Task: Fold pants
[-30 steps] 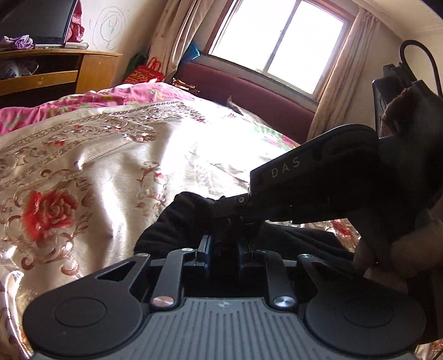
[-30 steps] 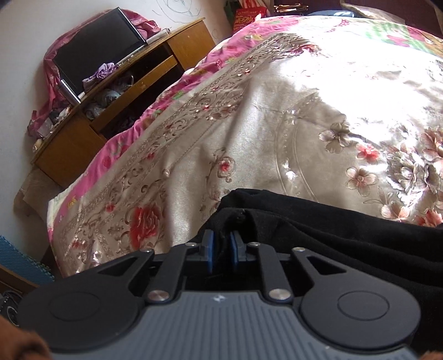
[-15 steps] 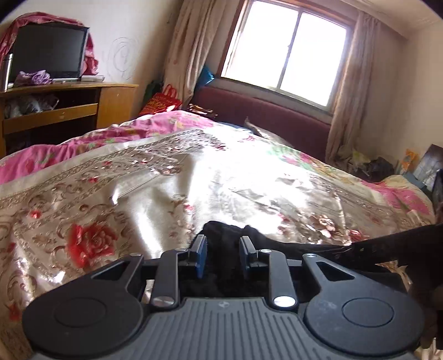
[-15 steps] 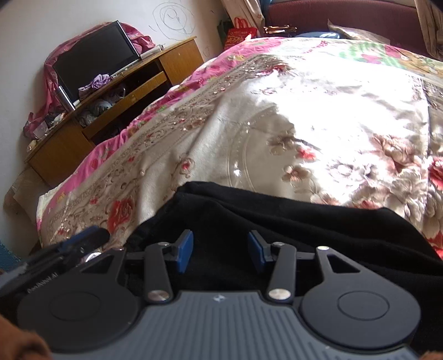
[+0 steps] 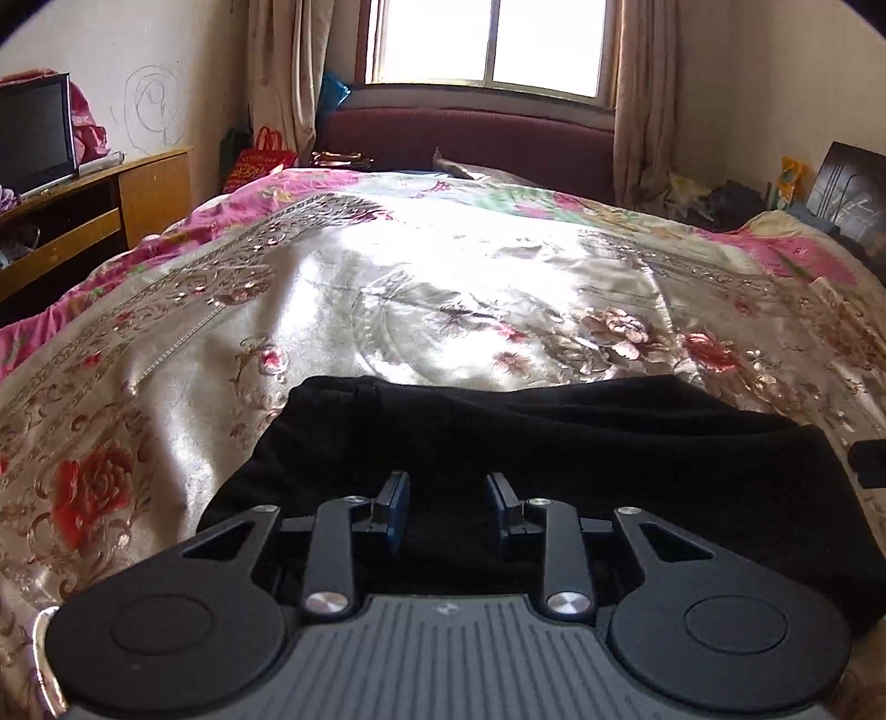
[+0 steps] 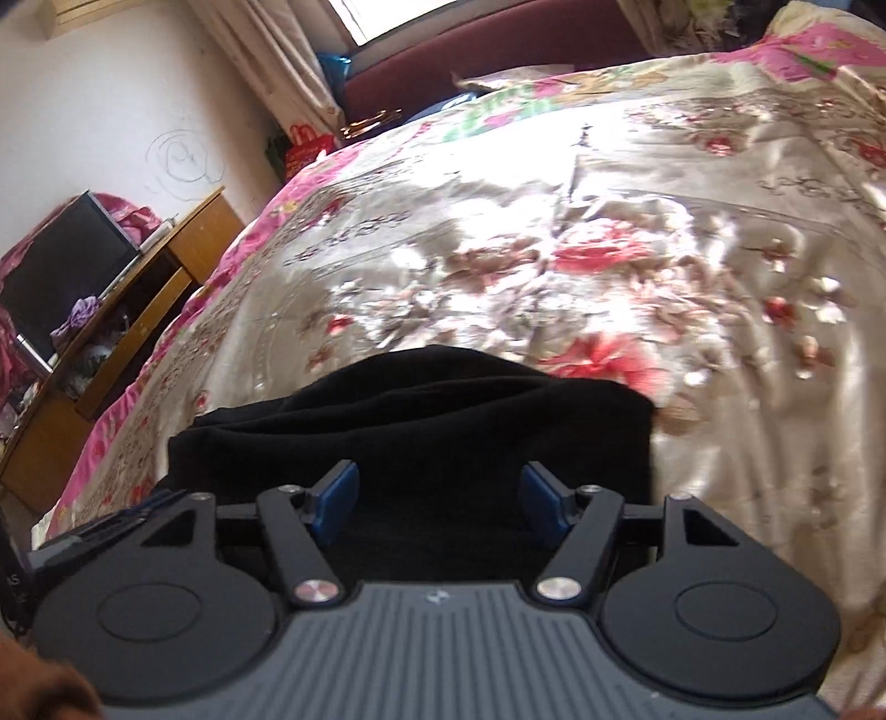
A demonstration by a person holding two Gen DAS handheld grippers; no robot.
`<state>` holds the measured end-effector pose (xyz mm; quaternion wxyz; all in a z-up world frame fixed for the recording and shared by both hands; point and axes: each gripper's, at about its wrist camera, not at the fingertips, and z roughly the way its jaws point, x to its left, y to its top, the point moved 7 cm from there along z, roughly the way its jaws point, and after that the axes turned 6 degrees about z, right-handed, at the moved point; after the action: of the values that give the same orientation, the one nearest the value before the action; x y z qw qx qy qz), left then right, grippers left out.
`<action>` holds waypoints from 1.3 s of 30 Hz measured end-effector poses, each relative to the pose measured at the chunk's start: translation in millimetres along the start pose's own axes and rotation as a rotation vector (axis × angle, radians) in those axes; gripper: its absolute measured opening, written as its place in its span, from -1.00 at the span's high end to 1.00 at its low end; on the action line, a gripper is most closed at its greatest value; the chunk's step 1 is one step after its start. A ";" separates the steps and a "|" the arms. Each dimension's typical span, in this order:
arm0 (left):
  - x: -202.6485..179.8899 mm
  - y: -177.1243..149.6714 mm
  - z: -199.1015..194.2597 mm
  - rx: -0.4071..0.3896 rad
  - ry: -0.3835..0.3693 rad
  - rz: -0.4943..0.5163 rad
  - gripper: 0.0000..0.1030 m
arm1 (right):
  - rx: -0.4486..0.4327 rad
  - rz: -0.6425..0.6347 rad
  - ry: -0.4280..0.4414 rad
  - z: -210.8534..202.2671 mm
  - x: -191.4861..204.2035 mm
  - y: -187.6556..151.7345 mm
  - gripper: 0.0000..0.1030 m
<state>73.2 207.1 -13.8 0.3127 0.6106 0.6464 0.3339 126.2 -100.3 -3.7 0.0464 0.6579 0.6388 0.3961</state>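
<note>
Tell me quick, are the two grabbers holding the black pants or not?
Left gripper: open, holding nothing, above the black pants.
Right gripper: open wide, holding nothing, pants below it.

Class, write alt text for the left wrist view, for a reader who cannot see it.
Black pants lie folded in a pile on a shiny flowered bedspread, just beyond the open left claw, which holds nothing. Behind the bed are a dark red headboard, a bright window with curtains and, at left, a wooden cabinet with a television.
</note>
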 end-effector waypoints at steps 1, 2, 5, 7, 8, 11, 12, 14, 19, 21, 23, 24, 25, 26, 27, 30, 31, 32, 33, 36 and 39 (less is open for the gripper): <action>-10.0 2.9 -1.7 -0.009 -0.019 0.017 0.13 | 0.001 0.035 -0.025 -2.6 -18.7 -1.2 -0.32; -17.8 3.6 -1.4 -0.011 -0.029 0.037 0.10 | 0.005 0.080 -0.034 -3.0 -34.9 -2.7 -0.31; -39.3 -10.2 18.8 0.079 -0.016 0.114 0.02 | 0.021 0.200 -0.005 2.0 -70.9 -12.2 -0.32; -44.4 -22.8 30.1 0.127 0.004 0.139 0.02 | 0.058 0.250 0.050 11.6 -80.4 -19.9 -0.31; -46.9 -23.4 30.6 0.129 0.012 0.153 0.01 | 0.063 0.266 0.084 15.8 -81.4 -22.0 -0.32; -54.0 -15.3 29.3 0.133 0.000 0.172 0.00 | 0.084 0.292 0.186 33.7 -81.4 -25.0 -0.32; -55.7 -12.3 28.9 0.131 -0.006 0.178 0.00 | 0.090 0.317 0.229 37.2 -81.0 -22.8 -0.32; -61.8 -5.2 29.1 0.126 -0.009 0.208 0.00 | 0.097 0.377 0.308 35.2 -80.4 -18.5 -0.31; -70.5 -1.3 38.3 0.139 -0.030 0.212 0.00 | 0.095 0.387 0.448 35.7 -80.0 -11.0 -0.31; -73.7 -2.4 39.7 0.138 -0.028 0.221 0.00 | 0.143 0.433 0.439 58.0 -88.1 -14.9 -0.15; -77.1 -4.7 41.7 0.145 -0.029 0.243 -0.06 | 0.143 0.472 0.453 68.6 -84.0 -14.8 0.05; -79.0 -6.6 43.9 0.151 -0.019 0.267 -0.08 | 0.152 0.463 0.451 72.5 -77.7 -14.1 0.27; -80.4 -8.3 46.1 0.156 -0.008 0.288 -0.10 | 0.165 0.438 0.446 76.7 -69.5 -13.4 0.39; -82.1 -10.2 48.2 0.164 0.001 0.309 -0.10 | 0.172 0.439 0.447 79.2 -64.4 -12.3 0.44; -84.4 -11.3 48.9 0.172 -0.001 0.317 -0.10 | 0.174 0.454 0.456 79.7 -61.7 -10.9 0.54; -100.2 -14.4 46.0 0.196 -0.047 0.328 -0.10 | 0.151 0.564 0.535 65.6 -71.0 -4.8 0.70; -110.9 -17.0 45.5 0.207 -0.071 0.341 -0.08 | 0.142 0.599 0.554 59.7 -77.3 -3.8 0.71; -120.1 -19.2 45.4 0.213 -0.089 0.354 -0.07 | 0.130 0.625 0.563 53.4 -85.7 -3.4 0.72; -135.6 -22.1 45.1 0.215 -0.114 0.376 -0.06 | 0.118 0.631 0.560 47.0 -92.7 -3.8 0.72; -176.0 -25.1 42.3 0.203 -0.194 0.419 0.02 | 0.091 0.652 0.516 29.5 -118.1 -8.2 0.73; -214.0 -24.7 40.4 0.189 -0.306 0.397 0.02 | 0.028 0.701 0.453 4.2 -151.6 -10.3 0.73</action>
<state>104.2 -5.2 -58.1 0.2766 0.7953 0.4876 0.2305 140.0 -229.6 -82.4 -0.2417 0.7326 0.3753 0.5138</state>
